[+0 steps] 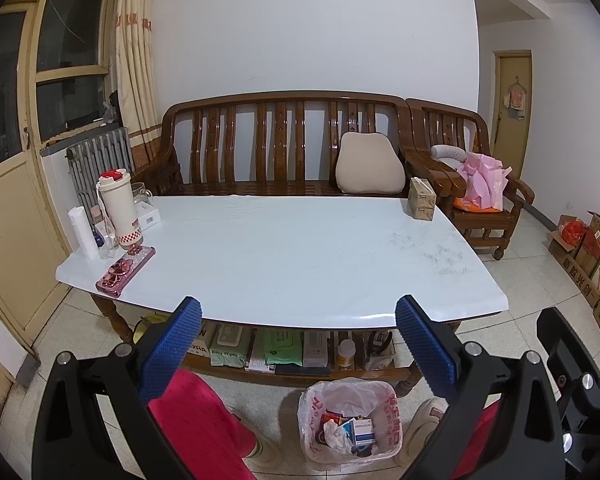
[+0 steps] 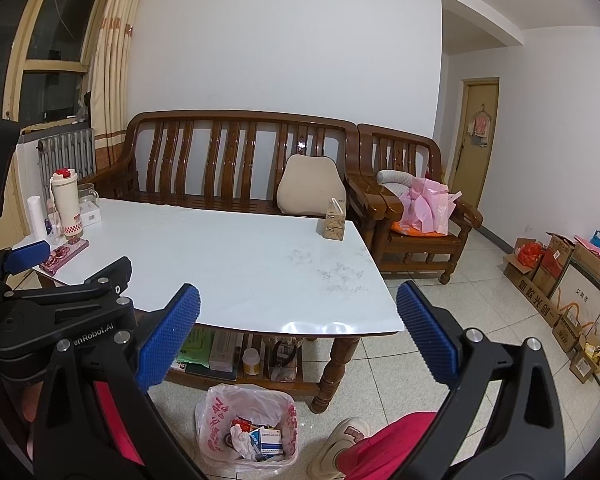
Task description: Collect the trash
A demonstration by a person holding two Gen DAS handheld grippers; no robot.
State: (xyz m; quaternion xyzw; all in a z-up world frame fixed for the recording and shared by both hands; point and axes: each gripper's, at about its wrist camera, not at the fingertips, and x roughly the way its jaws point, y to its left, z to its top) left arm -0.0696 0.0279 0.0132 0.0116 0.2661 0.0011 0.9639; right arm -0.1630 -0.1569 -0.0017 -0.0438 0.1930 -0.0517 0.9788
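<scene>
A trash bin (image 1: 350, 424) lined with a white and red plastic bag stands on the floor in front of the white table (image 1: 284, 248). It holds small boxes and crumpled paper, and also shows in the right wrist view (image 2: 246, 428). My left gripper (image 1: 298, 344) is open and empty, held above the bin at the table's near edge. My right gripper (image 2: 298, 340) is open and empty, to the right of the left one. The left gripper's body (image 2: 60, 312) shows at the left of the right wrist view.
On the table's left end are a white thermos (image 1: 118, 204), a phone in a pink case (image 1: 126, 270) and small bottles; a tan box (image 1: 422, 198) sits at the far right corner. A wooden sofa (image 1: 284, 140), armchair (image 1: 472, 184) and cardboard boxes (image 2: 560, 280) surround it.
</scene>
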